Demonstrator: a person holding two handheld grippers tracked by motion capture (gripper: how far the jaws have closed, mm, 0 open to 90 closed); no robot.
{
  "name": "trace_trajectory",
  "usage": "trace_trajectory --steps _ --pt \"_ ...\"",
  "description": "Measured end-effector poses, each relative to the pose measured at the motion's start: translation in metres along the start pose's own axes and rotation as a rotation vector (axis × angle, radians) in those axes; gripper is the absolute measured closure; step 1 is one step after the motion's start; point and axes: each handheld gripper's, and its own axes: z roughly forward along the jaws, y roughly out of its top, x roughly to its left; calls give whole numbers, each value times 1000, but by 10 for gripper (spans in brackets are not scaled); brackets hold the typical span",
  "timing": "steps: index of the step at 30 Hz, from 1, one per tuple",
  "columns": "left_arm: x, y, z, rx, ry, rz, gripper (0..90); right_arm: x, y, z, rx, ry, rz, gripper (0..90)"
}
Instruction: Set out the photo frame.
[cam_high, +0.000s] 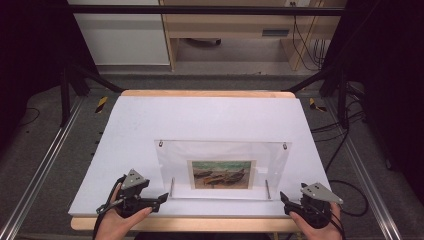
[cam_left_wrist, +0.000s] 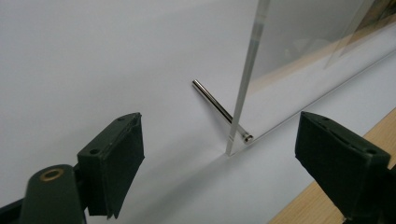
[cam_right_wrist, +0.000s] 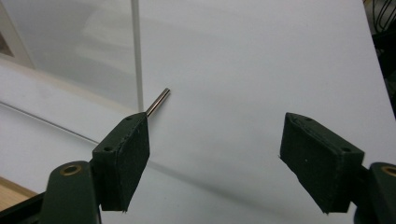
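The acrylic photo frame (cam_high: 223, 169) is standing lower centre on the white board (cam_high: 150, 120). Left gripper (cam_high: 159, 199) and right gripper (cam_high: 284, 199) jaws are spread apart, nothing clamped (looks released), so they're best backed away sideways without the frame's edges being nudged.

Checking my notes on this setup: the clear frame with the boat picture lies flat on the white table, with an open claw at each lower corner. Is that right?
Not flat. The frame stands upright on its metal pegs on the table, as the left gripper view shows. The rest holds: left claw and right claw are open at its lower corners.
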Motion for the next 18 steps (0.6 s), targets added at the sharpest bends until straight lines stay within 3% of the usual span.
trace_trajectory --steps 7,10,18 --pt "11 -1 -6 -21 3 27 100 -4 0 -1 -2 -38 19 238" --pt "18 -1 -8 -26 24 34 98 -9 1 2 -4 -63 34 235" --pt "31 -2 -8 -32 53 15 94 -12 2 9 15 -78 38 223"
